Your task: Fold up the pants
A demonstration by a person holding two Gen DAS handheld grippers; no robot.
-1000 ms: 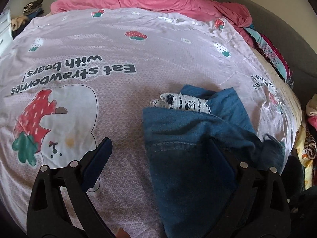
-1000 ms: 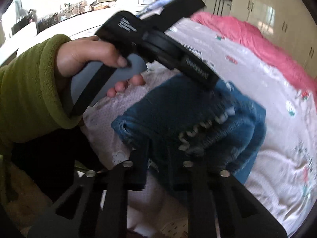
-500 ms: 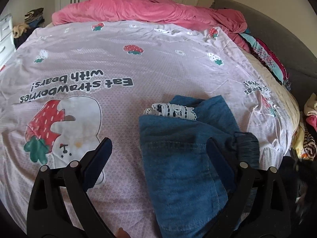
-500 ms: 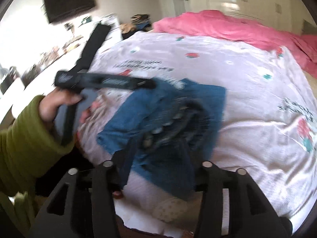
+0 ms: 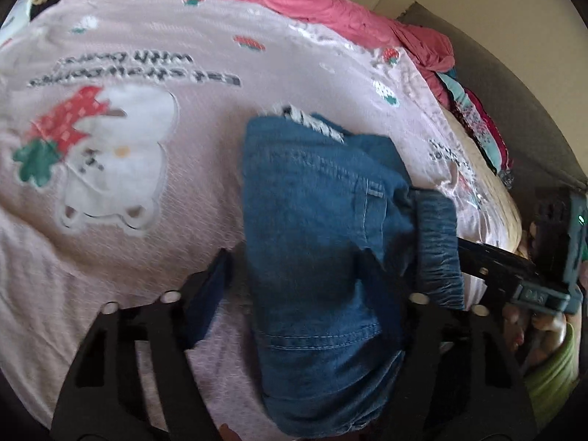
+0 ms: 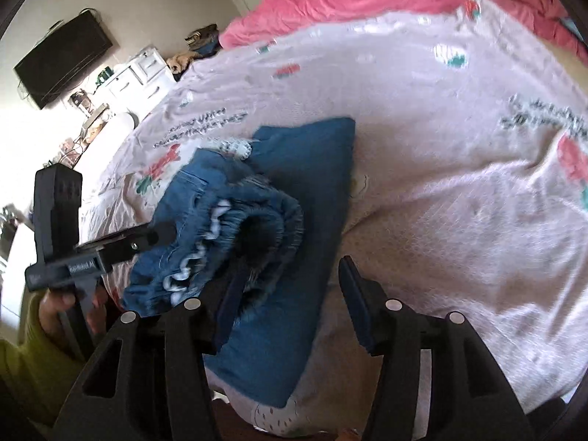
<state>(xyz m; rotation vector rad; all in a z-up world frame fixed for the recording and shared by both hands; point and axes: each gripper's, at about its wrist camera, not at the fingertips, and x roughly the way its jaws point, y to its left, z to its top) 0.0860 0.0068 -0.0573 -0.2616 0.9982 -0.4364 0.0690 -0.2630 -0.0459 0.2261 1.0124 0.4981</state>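
- I see the blue denim pants lying partly folded near the close edge of the pale pink bedsheet printed with strawberries and a white bear, their gathered elastic waistband bunched up on top.
- My left gripper has just been closing; its fingers straddle the denim at a middling gap, and I cannot tell whether the pads press the cloth.
- My right gripper has just been opening; its fingers stand apart, the left one against the waistband's edge, the right one over bare sheet, gripping nothing.
- A rumpled pink quilt lies along the far side of the bed.
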